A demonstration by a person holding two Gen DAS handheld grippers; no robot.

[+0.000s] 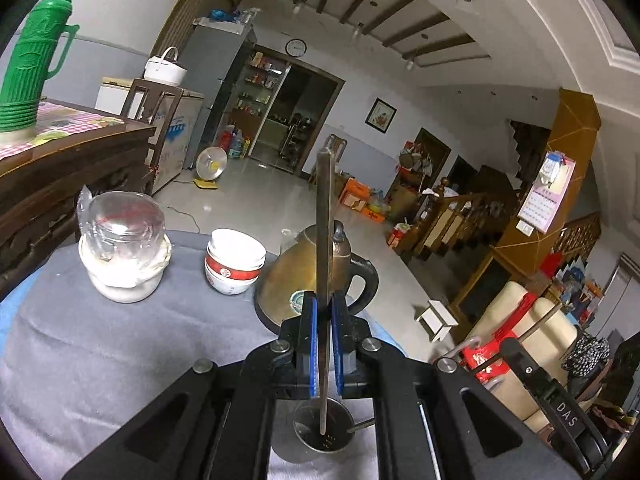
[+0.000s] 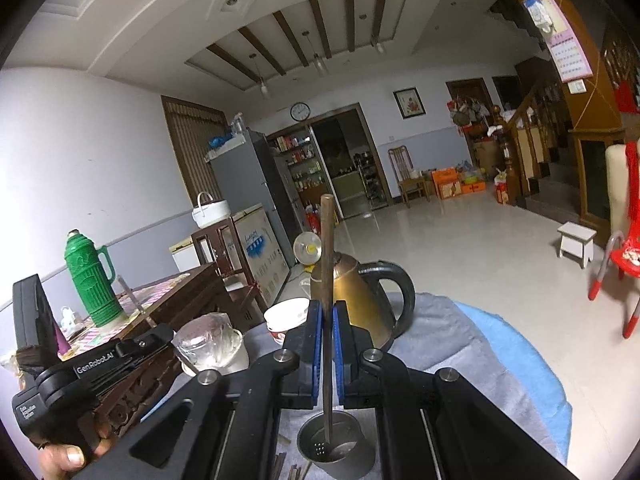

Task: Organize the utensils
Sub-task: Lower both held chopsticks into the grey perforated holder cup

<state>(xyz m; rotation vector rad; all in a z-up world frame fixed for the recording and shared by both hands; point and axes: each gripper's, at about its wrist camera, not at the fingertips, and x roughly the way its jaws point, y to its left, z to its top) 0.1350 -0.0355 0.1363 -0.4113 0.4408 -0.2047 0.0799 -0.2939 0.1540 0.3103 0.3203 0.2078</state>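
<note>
My left gripper [image 1: 324, 312] is shut on a flat metal utensil handle [image 1: 325, 216] that stands upright, its lower end down in a metal utensil cup [image 1: 322, 434] on the grey cloth. My right gripper [image 2: 325, 320] is shut on a thin brown chopstick-like stick [image 2: 327, 248], also upright, its lower end inside the same metal cup [image 2: 334, 446], whose bottom is perforated. More brown sticks [image 2: 290, 468] lie on the cloth left of the cup. The left gripper body [image 2: 92, 364] shows at the right wrist view's left edge.
On the grey-clothed round table [image 1: 100, 344] stand a brass kettle with black handle [image 1: 320, 276], stacked red-and-white bowls [image 1: 234, 264] and a glass jar on a white pot [image 1: 124, 248]. A green thermos [image 1: 36, 64] stands on a wooden sideboard at left.
</note>
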